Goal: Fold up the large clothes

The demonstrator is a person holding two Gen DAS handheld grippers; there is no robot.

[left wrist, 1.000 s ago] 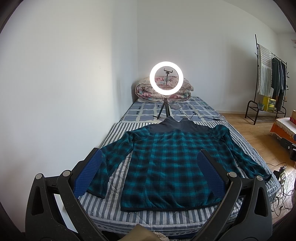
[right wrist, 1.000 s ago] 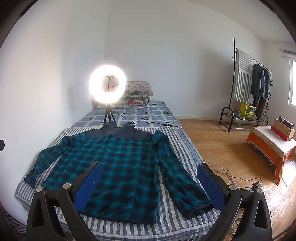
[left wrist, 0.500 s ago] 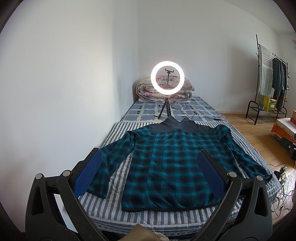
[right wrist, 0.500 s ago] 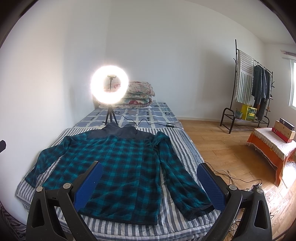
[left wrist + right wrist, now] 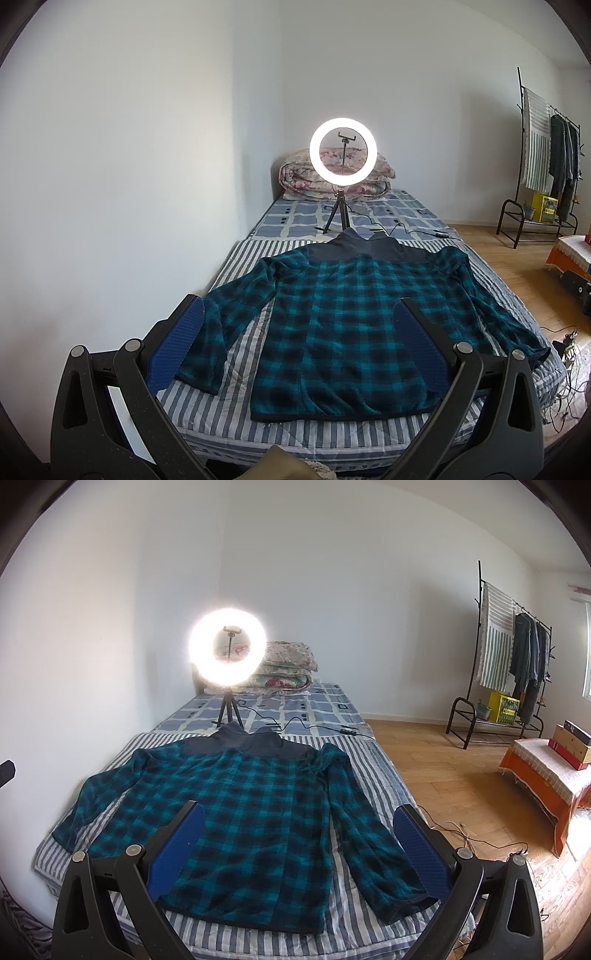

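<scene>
A teal and black plaid fleece jacket (image 5: 343, 325) (image 5: 251, 808) with a dark yoke and collar lies flat, back up, on the striped bed cover (image 5: 236, 406), both sleeves spread outward and its hem toward me. My left gripper (image 5: 299, 314) hangs open above the near left part of the bed, with the jacket's left sleeve and body showing between its blue pads. My right gripper (image 5: 299, 816) is open too, held above the jacket's right half and right sleeve. Neither gripper touches the cloth.
A lit ring light (image 5: 343, 151) (image 5: 227, 650) on a small tripod stands on the bed just beyond the collar, its cable (image 5: 306, 725) trailing right. Folded quilts (image 5: 299, 179) lie at the head. A white wall runs along the left. Clothes rack (image 5: 509, 672), orange-covered bench (image 5: 546, 775) and floor cables (image 5: 480, 838) stand right.
Both views have shifted slightly right and a little closer to the bed. The jacket has not moved and both grippers stay open.
</scene>
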